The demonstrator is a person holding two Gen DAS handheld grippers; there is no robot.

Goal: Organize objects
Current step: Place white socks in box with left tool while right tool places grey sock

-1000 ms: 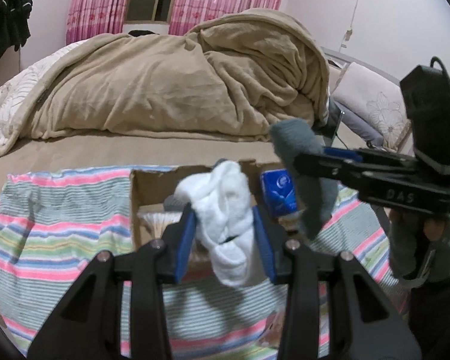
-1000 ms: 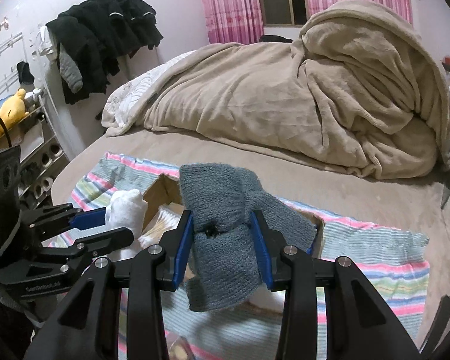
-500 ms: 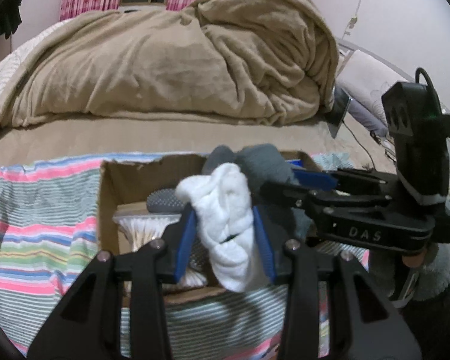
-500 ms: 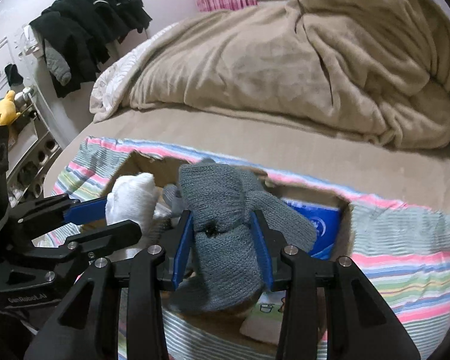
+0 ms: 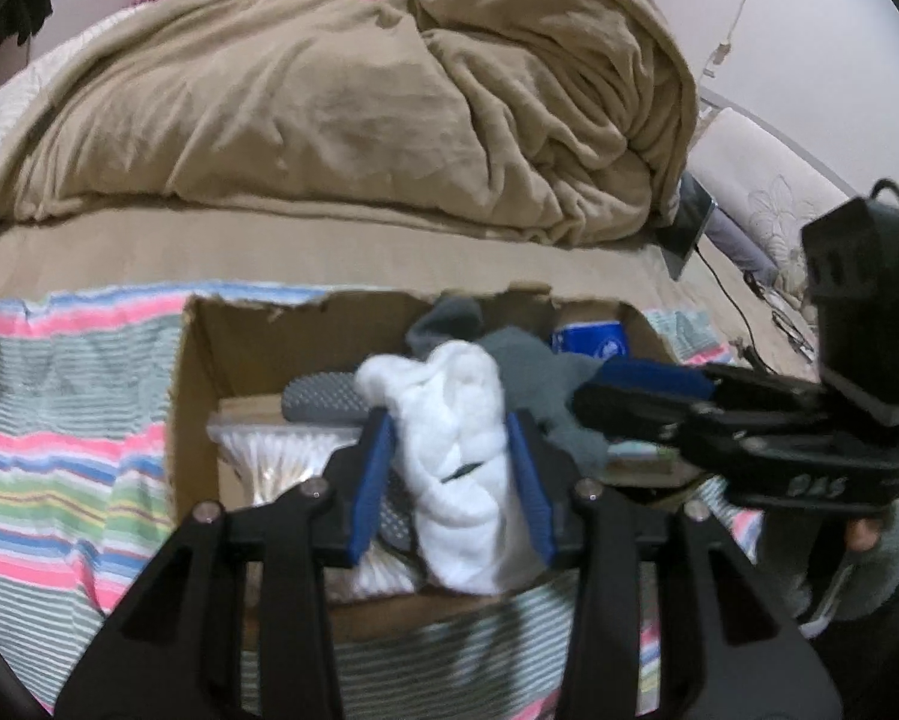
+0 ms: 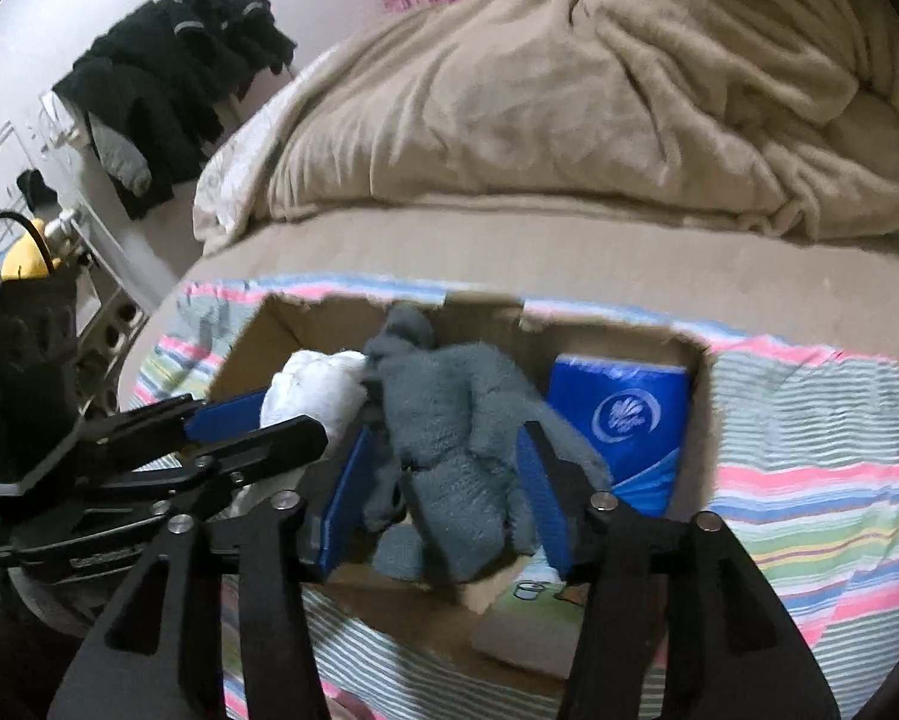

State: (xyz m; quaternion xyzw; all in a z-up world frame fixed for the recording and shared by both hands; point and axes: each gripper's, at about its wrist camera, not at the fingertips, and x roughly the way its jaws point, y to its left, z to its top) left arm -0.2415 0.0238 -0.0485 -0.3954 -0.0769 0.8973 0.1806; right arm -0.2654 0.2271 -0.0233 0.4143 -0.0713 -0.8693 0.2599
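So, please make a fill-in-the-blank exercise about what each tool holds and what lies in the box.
1. The left tool is shut on a rolled ____ sock.
2. The right tool grips a sock of ____ colour.
3. Both socks hang over an open ____ box.
4. The packet in the box's right end is ____.

Missing words: white; grey; cardboard; blue

Box (image 5: 197, 360) on striped cloth (image 5: 59, 420) on bed, blanket (image 5: 359, 108) behind, tissue pack (image 6: 623, 420) in box's right
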